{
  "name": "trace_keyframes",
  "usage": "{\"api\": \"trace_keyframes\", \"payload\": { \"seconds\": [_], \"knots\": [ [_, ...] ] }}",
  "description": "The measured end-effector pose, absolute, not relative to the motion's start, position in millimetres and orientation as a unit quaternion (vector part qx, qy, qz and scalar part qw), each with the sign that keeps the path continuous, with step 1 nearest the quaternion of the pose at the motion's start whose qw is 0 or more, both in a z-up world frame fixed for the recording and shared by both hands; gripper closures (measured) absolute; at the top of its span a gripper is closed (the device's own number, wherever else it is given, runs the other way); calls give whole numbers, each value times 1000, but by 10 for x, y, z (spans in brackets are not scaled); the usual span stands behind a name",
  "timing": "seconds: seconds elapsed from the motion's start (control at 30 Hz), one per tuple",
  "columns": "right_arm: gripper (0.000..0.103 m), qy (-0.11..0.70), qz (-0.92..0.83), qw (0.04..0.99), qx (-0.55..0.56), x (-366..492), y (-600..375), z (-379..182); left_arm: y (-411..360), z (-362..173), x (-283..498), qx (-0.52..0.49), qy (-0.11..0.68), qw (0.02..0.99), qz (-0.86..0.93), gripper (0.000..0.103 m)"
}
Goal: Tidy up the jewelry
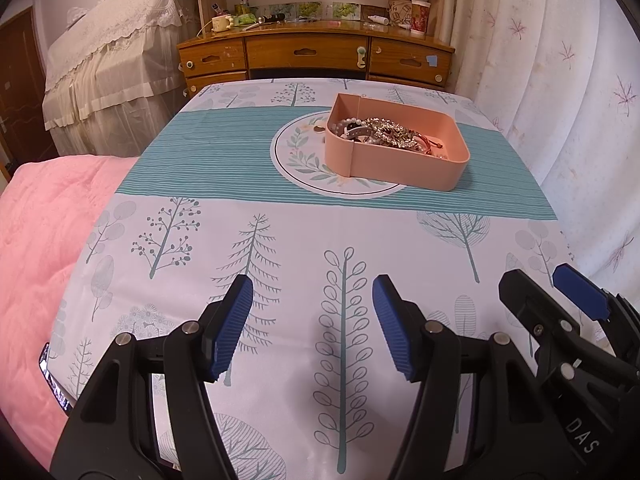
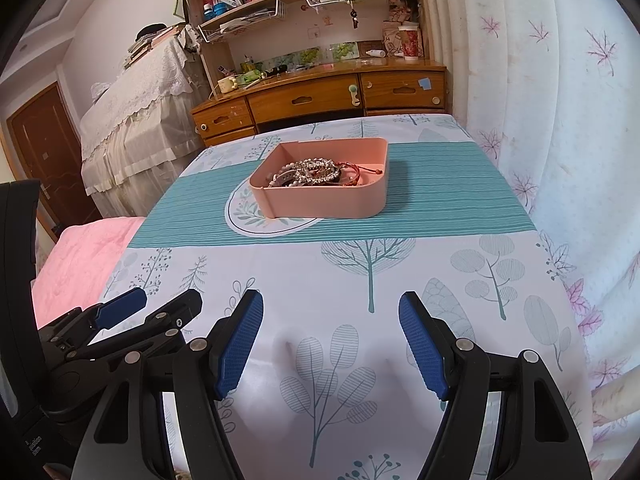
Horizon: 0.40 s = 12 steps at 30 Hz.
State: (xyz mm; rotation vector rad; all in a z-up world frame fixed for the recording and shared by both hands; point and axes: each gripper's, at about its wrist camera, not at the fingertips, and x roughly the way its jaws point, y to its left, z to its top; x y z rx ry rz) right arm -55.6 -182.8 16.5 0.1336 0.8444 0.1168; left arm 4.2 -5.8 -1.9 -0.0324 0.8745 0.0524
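A pink tray (image 1: 400, 168) stands on the far half of the table, on the teal striped band; it also shows in the right wrist view (image 2: 320, 202). A tangle of jewelry (image 1: 384, 132) lies in it: pearl bracelets, sparkly chains and a red cord, seen too in the right wrist view (image 2: 316, 172). My left gripper (image 1: 313, 320) is open and empty, low over the near edge of the table. My right gripper (image 2: 331, 338) is open and empty beside it, also near the front edge. Each gripper shows in the other's view: the right one (image 1: 536, 284), the left one (image 2: 156, 304).
The table wears a white cloth with tree prints (image 1: 280, 248). A pink quilt (image 1: 36, 248) lies to the left. A wooden desk (image 1: 316, 54) with drawers and clutter stands behind the table. A leaf-print curtain (image 2: 560, 120) hangs along the right. A phone edge (image 1: 52, 380) shows at the near left.
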Motion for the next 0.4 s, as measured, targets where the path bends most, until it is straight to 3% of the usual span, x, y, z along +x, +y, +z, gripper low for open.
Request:
{"api": "trace_keyframes", "payload": {
  "seconds": [0.4],
  "knots": [
    [31, 412, 55, 907, 65, -548, -1808, 132, -38, -60, 41, -18, 428, 903, 26, 43]
  ]
}}
